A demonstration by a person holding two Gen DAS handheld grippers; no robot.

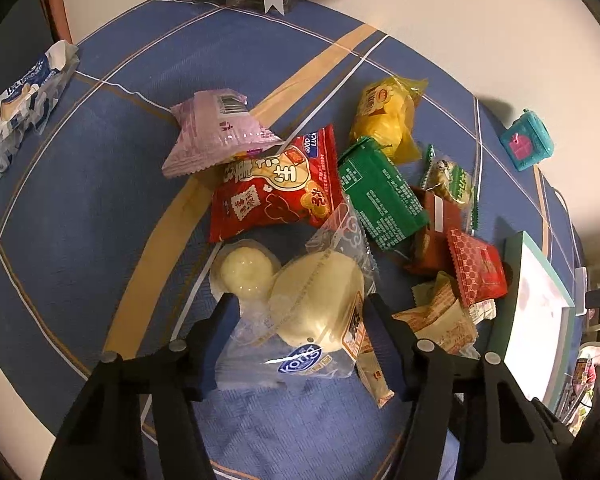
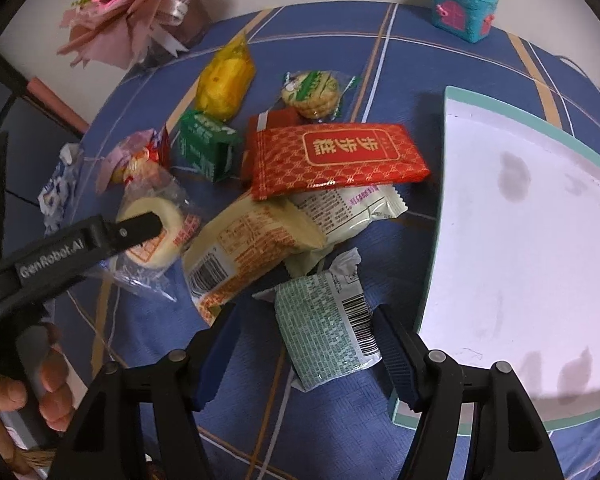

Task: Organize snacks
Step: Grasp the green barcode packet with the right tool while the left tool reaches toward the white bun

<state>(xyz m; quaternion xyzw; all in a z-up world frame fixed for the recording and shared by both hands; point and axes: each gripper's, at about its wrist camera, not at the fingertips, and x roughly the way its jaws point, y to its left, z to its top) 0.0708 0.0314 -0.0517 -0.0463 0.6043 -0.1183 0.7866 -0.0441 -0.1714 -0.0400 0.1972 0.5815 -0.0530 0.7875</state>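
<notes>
A pile of wrapped snacks lies on a blue tablecloth. My left gripper is open, its fingers either side of a clear packet holding a pale round bun. That bun packet also shows in the right wrist view with the left gripper's finger over it. My right gripper is open around a pale green packet with a barcode. A white tray with a teal rim lies to the right, its rim also in the left wrist view.
Other snacks: red peanut bag, pink packet, yellow bag, green box, red patterned packet, cream packet, cookie packet. A teal toy box, a flower bouquet and a torn blue-white wrapper sit at the edges.
</notes>
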